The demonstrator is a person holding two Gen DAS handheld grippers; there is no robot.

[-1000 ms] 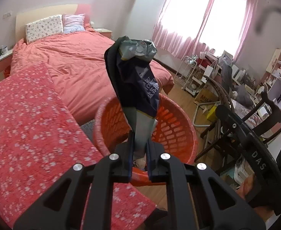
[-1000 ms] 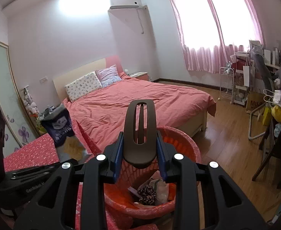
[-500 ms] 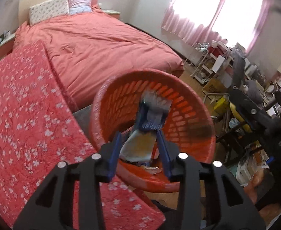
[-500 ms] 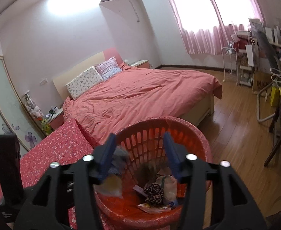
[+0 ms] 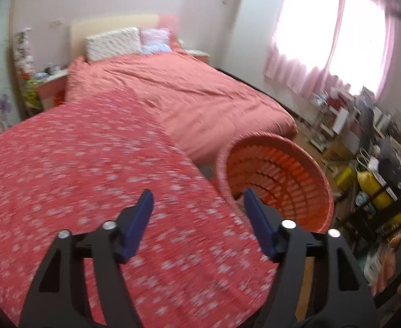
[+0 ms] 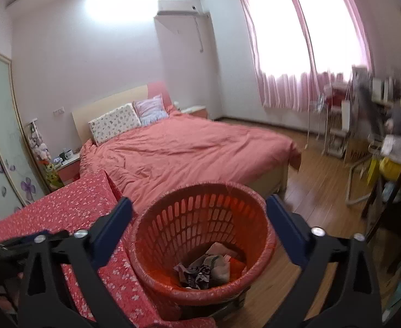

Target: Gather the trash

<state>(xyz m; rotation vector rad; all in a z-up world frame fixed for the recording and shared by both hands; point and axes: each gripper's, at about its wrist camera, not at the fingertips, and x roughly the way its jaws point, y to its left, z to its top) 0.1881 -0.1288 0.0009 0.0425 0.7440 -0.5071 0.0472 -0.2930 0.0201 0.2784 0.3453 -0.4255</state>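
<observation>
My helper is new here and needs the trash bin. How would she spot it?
Find the big bed with the salmon cover. At its foot corner, beside the red floral-cloth table, stands a round orange basket with slotted walls, wrappers inside.

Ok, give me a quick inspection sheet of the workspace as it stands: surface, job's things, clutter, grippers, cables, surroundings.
Surface: red cloth with small white flowers covering the table; no trash seen on the part in view.
Job's things: round orange slatted plastic basket beside the table edge, crumpled wrappers and bags at its bottom.
Clutter: crowded shelves and yellow bags to the right.
Grippers: left gripper opening, nothing between its jaws; right gripper opening over the basket, nothing between its jaws.
Cables: nothing seen.
Surroundings: bed with salmon-pink cover, pink curtains, wooden floor.
</observation>
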